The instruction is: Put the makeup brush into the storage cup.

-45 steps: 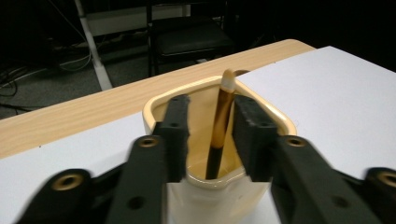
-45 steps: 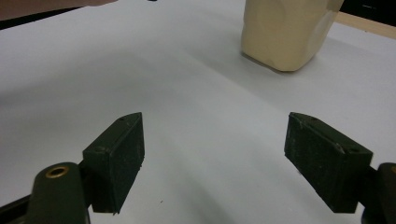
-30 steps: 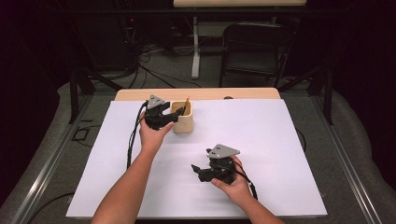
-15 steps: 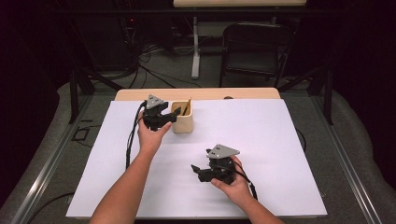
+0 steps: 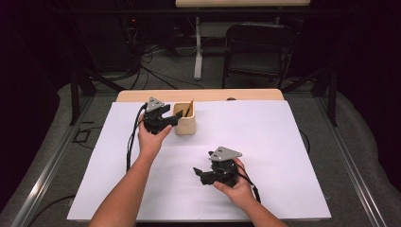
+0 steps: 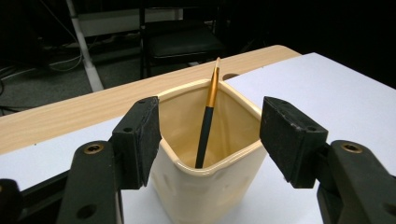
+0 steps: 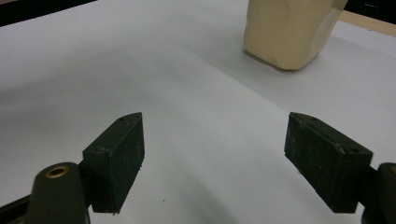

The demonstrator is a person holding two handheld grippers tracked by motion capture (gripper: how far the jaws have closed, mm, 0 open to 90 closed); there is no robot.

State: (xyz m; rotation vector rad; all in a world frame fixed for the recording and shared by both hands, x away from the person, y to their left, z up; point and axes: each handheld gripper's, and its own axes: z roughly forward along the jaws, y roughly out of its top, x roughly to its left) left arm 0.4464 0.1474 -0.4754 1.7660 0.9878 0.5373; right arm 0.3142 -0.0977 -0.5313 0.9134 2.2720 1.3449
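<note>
My left gripper (image 5: 176,118) sits at about ten o'clock on the white sheet (image 5: 283,142), its jaws apart and straddling the near corner of the cream cup (image 5: 185,124); in the left gripper view the left pad (image 6: 140,140) seems to touch the cup's wall while the right pad (image 6: 289,140) stands clear of it, so I judge nothing is clamped yet. The cup lies straight ahead of that gripper, at twelve o'clock from its jaws. It looks like glazed ceramic, squarish with softly dented, wavy sides. Inside it a slim brush (image 6: 207,122) leans, black in the lower shaft and gold above, its long axis near upright and tipped slightly away. My right gripper (image 5: 202,174) rests at five o'clock, jaws wide apart over bare paper, well apart from the cup.
</note>
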